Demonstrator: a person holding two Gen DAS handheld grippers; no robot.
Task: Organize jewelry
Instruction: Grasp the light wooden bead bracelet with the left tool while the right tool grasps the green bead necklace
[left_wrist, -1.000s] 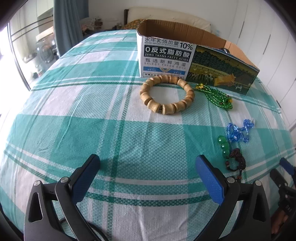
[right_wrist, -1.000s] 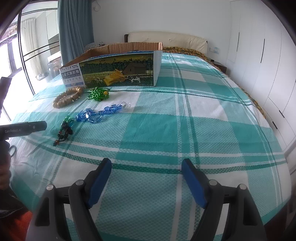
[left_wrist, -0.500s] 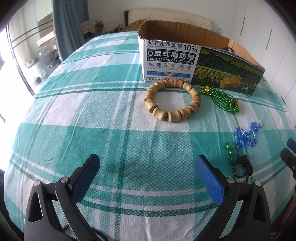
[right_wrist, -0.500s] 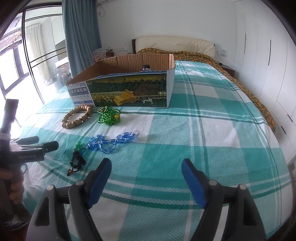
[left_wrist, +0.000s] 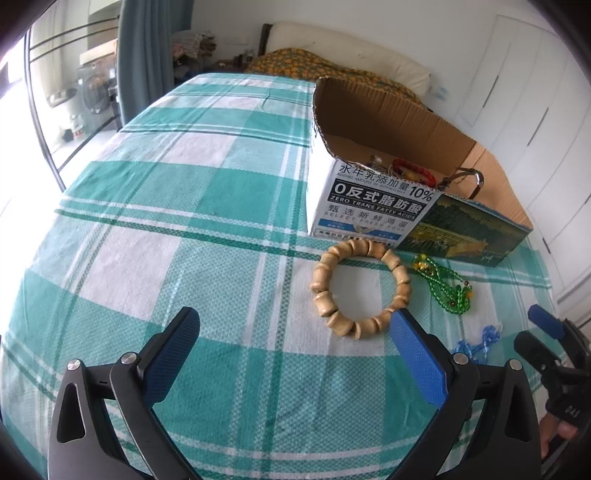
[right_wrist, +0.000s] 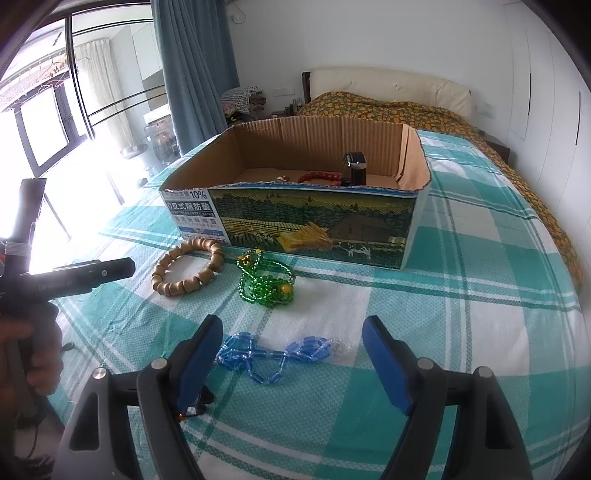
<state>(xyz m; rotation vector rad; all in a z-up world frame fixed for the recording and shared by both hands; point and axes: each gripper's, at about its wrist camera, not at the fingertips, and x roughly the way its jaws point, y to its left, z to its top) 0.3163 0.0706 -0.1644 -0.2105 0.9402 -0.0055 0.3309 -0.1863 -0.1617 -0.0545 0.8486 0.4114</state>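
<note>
Both sets of fingers are spread wide with nothing in them right now. The left gripper (left_wrist: 295, 349) hangs over the bed (left_wrist: 184, 229), and the wooden bead bracelet (left_wrist: 360, 286) lies just ahead of its right fingertip, close against the front of the cardboard box (left_wrist: 373, 210). The right gripper (right_wrist: 291, 354) has the blue bead strand (right_wrist: 273, 354) lying on the cover between its fingertips, nearer the left one. The green bead necklace (right_wrist: 264, 284) sits in a heap further ahead of those fingers, between the blue strand and the box. Something dark and corded (right_wrist: 194, 406) pokes out under the right gripper's left finger; I can't tell what it is.

The box already has a red bracelet (right_wrist: 319, 176) and a dark watch-like thing (right_wrist: 354, 168) inside, so my guess is everything else goes in there too.

Handling-wise: the wooden bracelet looks light and holds its ring shape, so pinching across one side of the ring should work. The blue and green strands are floppy and glassy, probably slick. I'd grab them at the thickest bunch, or the tail may dangle and snag the box rim.
</note>
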